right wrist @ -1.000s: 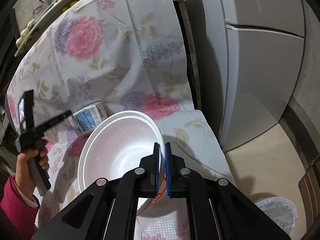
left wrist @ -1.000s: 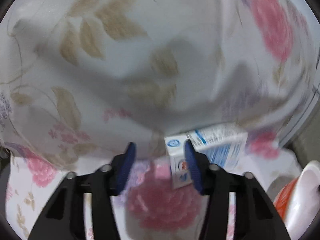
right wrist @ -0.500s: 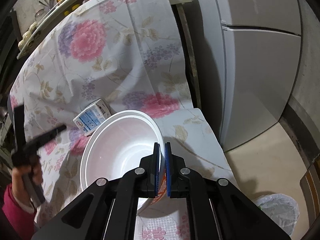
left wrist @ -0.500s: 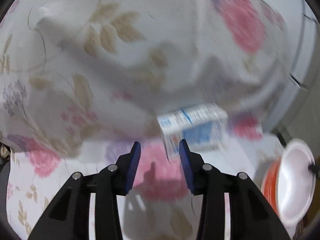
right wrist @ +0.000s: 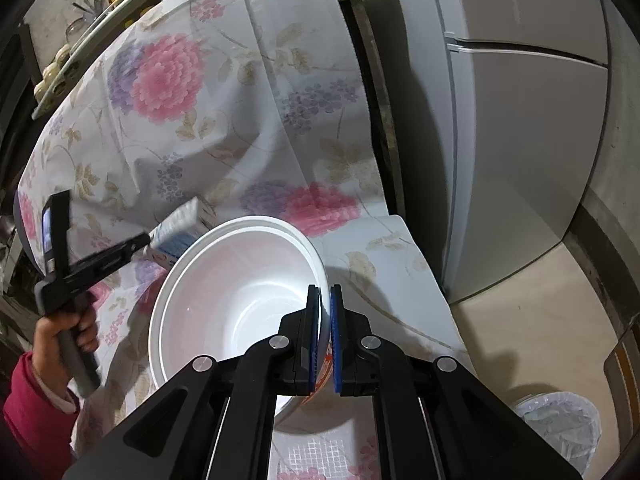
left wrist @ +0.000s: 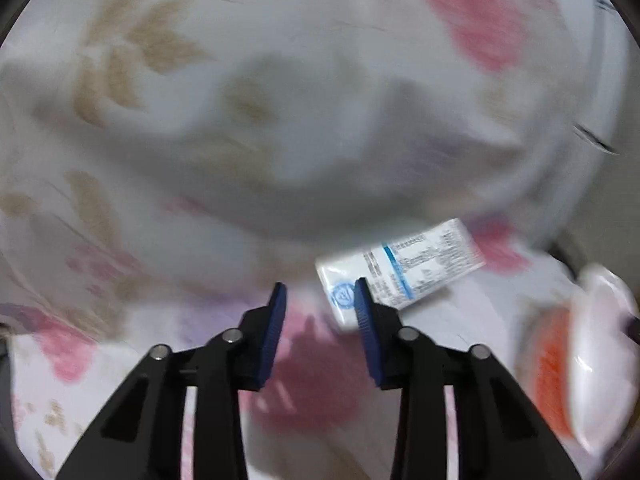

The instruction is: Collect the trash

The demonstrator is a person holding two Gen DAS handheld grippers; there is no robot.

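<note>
A white and blue carton [left wrist: 404, 276] lies tilted on the floral cloth [left wrist: 240, 140]. My left gripper [left wrist: 318, 300] is open, with its right finger in front of the carton's left end and nothing between the pads. The view is blurred. In the right wrist view the carton [right wrist: 176, 232] sits beside the left gripper's tip. My right gripper [right wrist: 325, 320] is shut on the rim of a white foam bowl [right wrist: 240, 292] with an orange outside, held above the cloth. The bowl also shows at the right of the left wrist view [left wrist: 580, 368].
A grey fridge [right wrist: 520, 120] stands to the right of the cloth-covered table. A bin lined with a clear bag [right wrist: 560, 424] stands on the beige floor at the lower right. A shelf with jars [right wrist: 100, 12] runs along the back left.
The left gripper has opened wider and moved back toward the carton, which now looks tilted. The bowl in the right gripper has stayed almost still.
</note>
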